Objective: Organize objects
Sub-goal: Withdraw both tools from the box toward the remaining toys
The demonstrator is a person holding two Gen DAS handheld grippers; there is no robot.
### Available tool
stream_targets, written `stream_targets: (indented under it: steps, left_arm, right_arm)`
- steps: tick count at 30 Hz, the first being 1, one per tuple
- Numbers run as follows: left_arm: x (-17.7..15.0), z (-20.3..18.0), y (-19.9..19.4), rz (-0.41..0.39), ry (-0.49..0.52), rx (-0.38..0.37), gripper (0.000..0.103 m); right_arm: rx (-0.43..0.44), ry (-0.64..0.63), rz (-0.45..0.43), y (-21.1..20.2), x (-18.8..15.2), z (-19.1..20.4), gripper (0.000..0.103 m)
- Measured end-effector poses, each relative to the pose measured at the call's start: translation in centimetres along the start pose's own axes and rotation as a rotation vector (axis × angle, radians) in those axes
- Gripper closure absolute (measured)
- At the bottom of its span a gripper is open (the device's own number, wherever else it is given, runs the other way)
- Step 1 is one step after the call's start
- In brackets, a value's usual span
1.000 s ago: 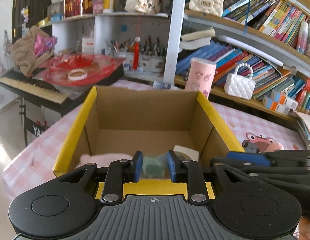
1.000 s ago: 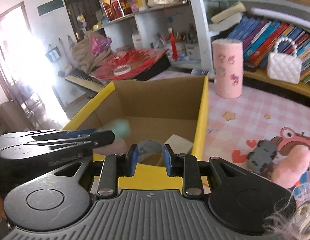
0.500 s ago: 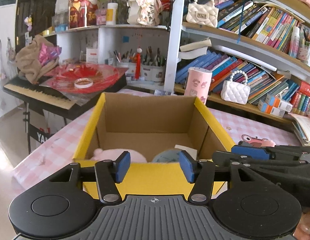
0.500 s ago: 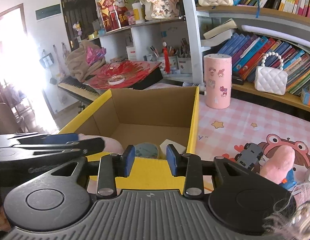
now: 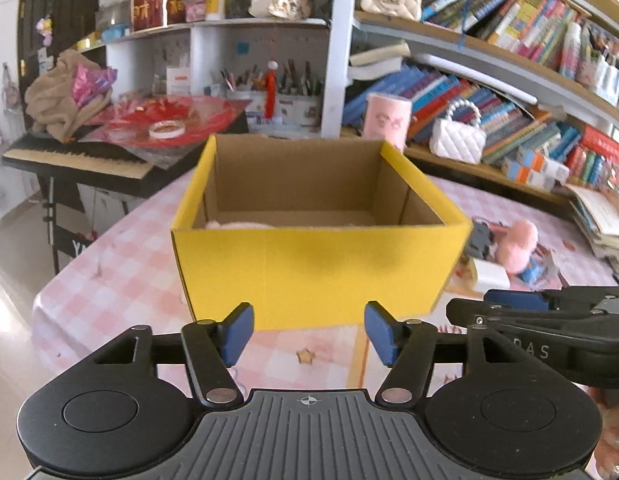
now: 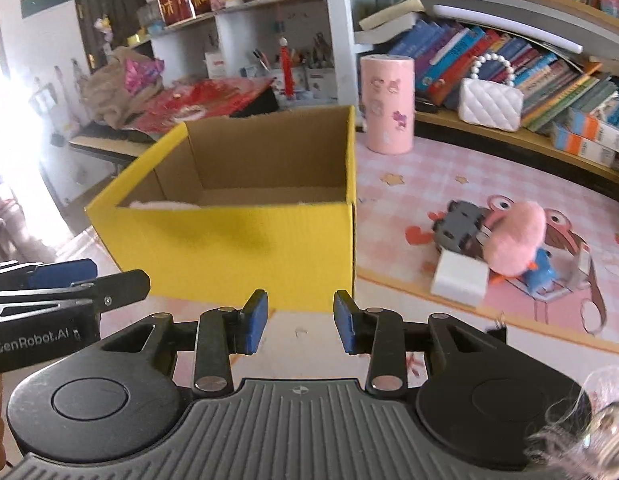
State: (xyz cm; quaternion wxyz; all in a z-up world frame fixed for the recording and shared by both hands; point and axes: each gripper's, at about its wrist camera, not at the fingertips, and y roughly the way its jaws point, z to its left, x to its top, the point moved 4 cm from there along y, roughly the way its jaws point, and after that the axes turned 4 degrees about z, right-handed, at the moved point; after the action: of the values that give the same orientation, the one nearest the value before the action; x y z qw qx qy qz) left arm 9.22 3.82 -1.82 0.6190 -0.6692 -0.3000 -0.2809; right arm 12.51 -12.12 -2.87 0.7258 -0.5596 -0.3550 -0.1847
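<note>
A yellow cardboard box (image 5: 317,264) (image 6: 245,252) stands open-topped on the pink checked tablecloth; only a pink fluffy edge (image 5: 237,225) shows over its near wall. My left gripper (image 5: 308,334) hovers in front of the box, its jaws opening with nothing between them. My right gripper (image 6: 297,322) is beside it, open and empty. Right of the box lie a pink plush toy (image 6: 513,238), a grey toy car (image 6: 459,228), a white block (image 6: 461,278) and a small blue toy (image 6: 539,270).
A pink cylinder (image 6: 387,104) stands behind the box. A bookshelf with a white quilted handbag (image 6: 491,104) runs along the back right. A keyboard piled with red wrapping (image 5: 81,156) sits at the left, past the table's left edge (image 5: 41,312).
Both grippers pulled back from over the box to in front of its near wall. The left jaws let go of a greenish object inside and opened wide; the right jaws widened slightly.
</note>
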Motion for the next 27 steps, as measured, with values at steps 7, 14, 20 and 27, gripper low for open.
stream_targets:
  steps: [7,14,20,27]
  left_arm:
    - [-1.6,-1.0,-0.4,0.040,0.051,-0.048,0.033]
    - [-2.9,-1.4,-0.9,0.073,0.081,-0.082,0.031]
    - [-3.8,-1.9,-2.0,0.068,0.133,-0.112,0.026]
    - [-4.7,-1.9,-3.0,0.056,0.166,-0.128,0.019]
  right_arm:
    - [-0.085,0.016,0.006,-1.5,-2.5,0.1,0.057]
    - [-0.166,0.076,0.015,-3.2,-4.7,-0.3,0.051]
    - [-0.219,0.141,0.014,-4.6,-6.2,-0.6,0.050]
    - [-0.278,0.172,-0.001,-5.9,-7.6,-0.2,0.050]
